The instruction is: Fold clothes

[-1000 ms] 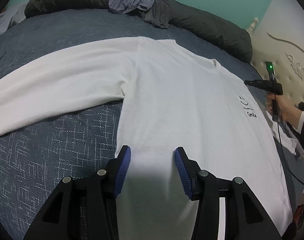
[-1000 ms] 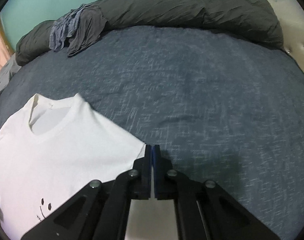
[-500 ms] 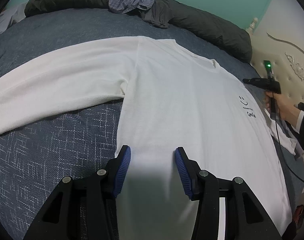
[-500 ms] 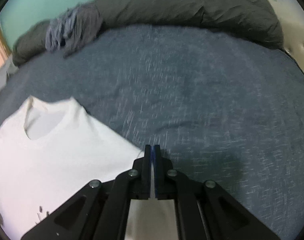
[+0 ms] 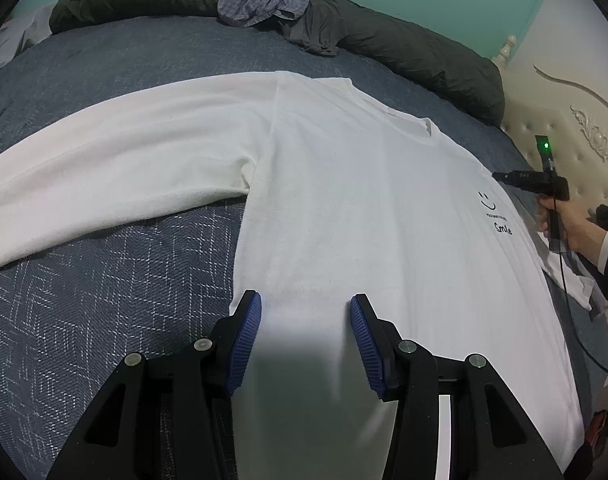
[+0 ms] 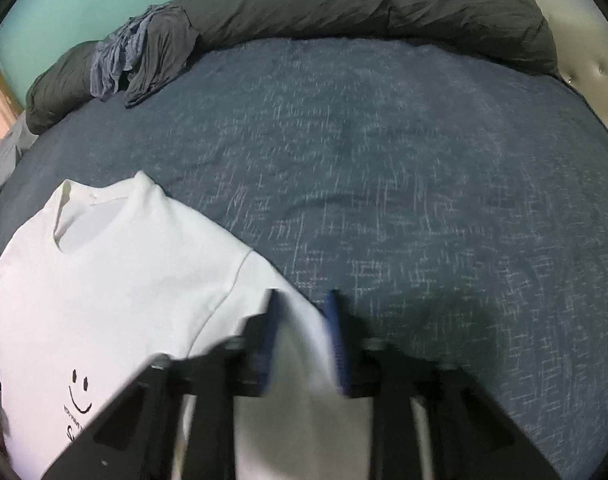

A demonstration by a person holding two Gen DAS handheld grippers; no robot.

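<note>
White long-sleeved shirt [image 5: 364, 220] is lying flat, front up, on the blue bedspread [image 5: 104, 300]. Left gripper [image 5: 305, 308] is hovering released over its hem; right gripper [image 6: 302, 300], blurred, is spreading its jaws around the sleeve edge.

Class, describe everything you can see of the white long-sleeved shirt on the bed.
The white long-sleeved shirt lies face up and mostly flat on the blue bedspread. It looks like soft knit, with a round ribbed neck and a small black smiley with "Smile" on the chest. One sleeve stretches out sideways. Both the left gripper and the right gripper are open over it.
</note>
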